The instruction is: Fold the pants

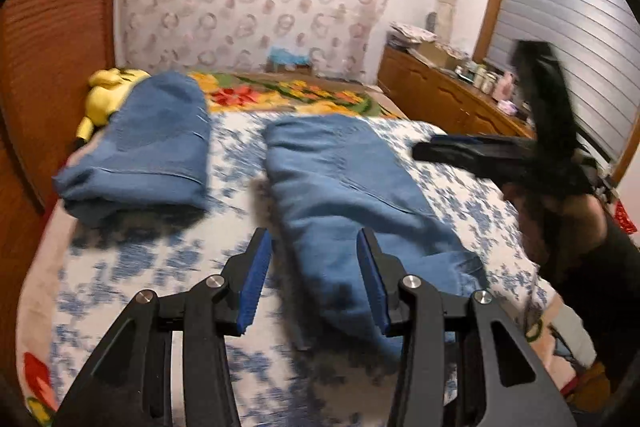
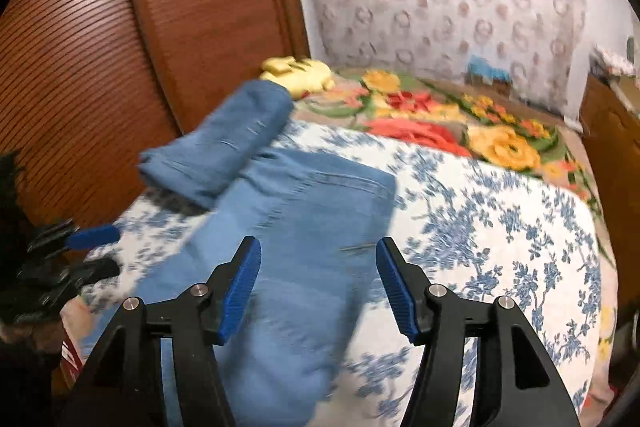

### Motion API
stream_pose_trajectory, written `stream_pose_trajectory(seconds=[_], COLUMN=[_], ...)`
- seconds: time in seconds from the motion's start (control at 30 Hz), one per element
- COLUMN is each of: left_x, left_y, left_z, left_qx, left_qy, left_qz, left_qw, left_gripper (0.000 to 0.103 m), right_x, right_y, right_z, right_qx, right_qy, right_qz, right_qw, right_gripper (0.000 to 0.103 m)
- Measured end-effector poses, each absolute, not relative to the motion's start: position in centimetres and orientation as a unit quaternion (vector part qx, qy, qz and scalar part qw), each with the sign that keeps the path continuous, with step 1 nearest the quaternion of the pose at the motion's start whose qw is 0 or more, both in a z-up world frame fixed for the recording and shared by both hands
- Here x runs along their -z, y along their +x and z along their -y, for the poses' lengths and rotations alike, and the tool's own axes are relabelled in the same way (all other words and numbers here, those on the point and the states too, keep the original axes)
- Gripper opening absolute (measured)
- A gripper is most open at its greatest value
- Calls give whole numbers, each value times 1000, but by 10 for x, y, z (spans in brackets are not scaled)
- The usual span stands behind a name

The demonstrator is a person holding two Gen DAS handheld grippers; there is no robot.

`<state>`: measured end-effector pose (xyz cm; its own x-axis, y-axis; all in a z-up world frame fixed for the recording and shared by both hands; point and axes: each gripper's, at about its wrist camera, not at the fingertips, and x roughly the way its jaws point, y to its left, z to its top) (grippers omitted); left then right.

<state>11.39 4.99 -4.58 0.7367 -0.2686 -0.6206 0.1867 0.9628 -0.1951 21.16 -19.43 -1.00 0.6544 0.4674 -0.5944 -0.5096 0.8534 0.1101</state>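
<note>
Counting what lies on the bed, I see 2 pairs of blue jeans, 1 yellow plush toy and my 2 grippers. My left gripper hangs over the near end of the pants, its 2 blue pads partly spread with the cloth showing between them; the pads do not press on it. My right gripper stands wider, its jaws apart over the same pants and pinching nothing. In the left view, my right gripper sits off to the right above the floral sheet, clear of the denim.

The pants lie in the middle of the blue-and-white sheet as 1 long narrow strip, legs laid together, running away from me. They are light blue with a seam down their length, and motion blurs the near end. The folded jeans rest to the left beside the wooden headboard, just in front of the plush toy.
</note>
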Motion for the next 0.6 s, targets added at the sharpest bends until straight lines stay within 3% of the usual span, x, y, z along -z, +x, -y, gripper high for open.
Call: stream_pose_trajectory(seconds=[0.3,0.6], left_x=[99,105], left_y=[129,130], left_z=[-42,-50], left_qx=[125,123], left_qy=[-75,-101], left_qz=[-421,-422], left_qw=[895,893], left_gripper=[46,61], right_x=[42,71], right_y=[297,329], right_z=[186,179], right_qx=[-293,-312], right_qy=[24,33], right_qz=[-360,-391], right_qw=[886,865], right_gripper=[62,62])
